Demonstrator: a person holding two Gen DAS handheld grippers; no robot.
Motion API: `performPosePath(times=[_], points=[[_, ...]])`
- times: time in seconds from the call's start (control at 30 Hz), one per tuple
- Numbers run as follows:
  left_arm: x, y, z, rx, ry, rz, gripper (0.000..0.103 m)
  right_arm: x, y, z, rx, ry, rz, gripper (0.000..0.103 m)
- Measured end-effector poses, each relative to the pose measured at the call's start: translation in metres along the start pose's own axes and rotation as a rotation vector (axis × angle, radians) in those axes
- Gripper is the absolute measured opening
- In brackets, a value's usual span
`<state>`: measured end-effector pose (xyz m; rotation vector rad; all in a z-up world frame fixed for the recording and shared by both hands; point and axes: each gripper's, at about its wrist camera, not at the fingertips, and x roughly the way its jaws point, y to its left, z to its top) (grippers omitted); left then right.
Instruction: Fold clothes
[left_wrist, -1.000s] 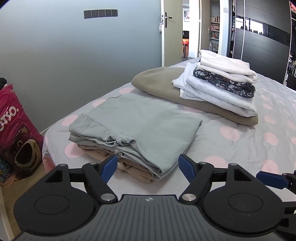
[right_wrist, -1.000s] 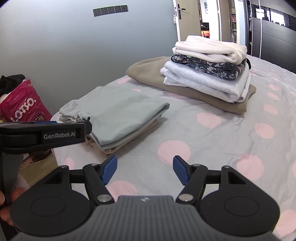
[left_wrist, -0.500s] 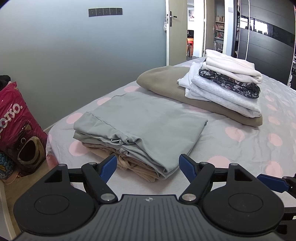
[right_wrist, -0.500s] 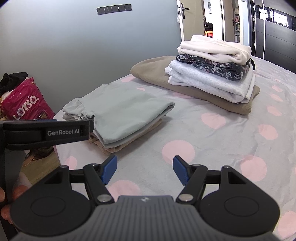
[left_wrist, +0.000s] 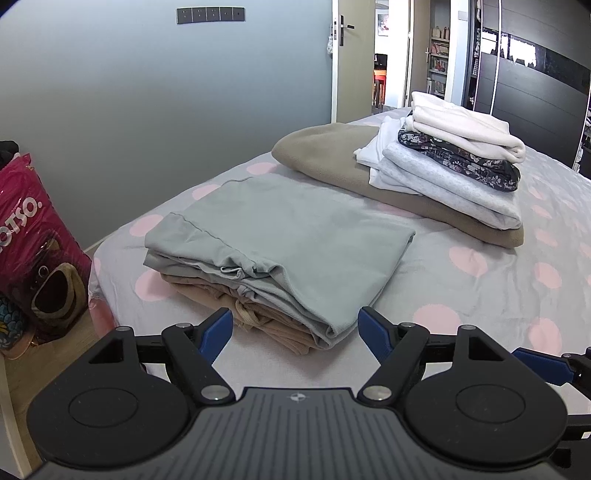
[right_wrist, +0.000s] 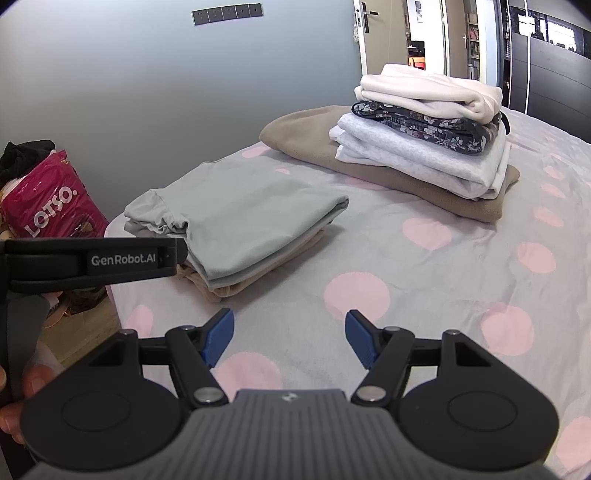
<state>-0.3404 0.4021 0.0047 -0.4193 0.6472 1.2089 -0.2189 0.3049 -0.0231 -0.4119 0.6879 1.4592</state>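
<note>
Lying folded near the corner of the polka-dot bed (left_wrist: 480, 288): grey-green garment (left_wrist: 288, 236) atop beige garment (left_wrist: 280, 332). Beyond, well apart: stack of folded clothes (right_wrist: 424, 122) on tan blanket (left_wrist: 325, 158). Left gripper (left_wrist: 295, 328) and right gripper (right_wrist: 289, 334): both released, jaws spread, empty.

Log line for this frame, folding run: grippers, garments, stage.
left gripper: open, empty | right gripper: open, empty | grey garment: folded atop beige garment | far stack: folded | stage: none held
</note>
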Motion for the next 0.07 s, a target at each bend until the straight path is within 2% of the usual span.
performPosePath(times=[0.07], points=[[-0.0012, -0.0016, -0.0006, 0.014, -0.014, 0.004, 0.074, 0.0002, 0.0000, -0.0006, -0.001, 0.002, 0.000, 0.069]])
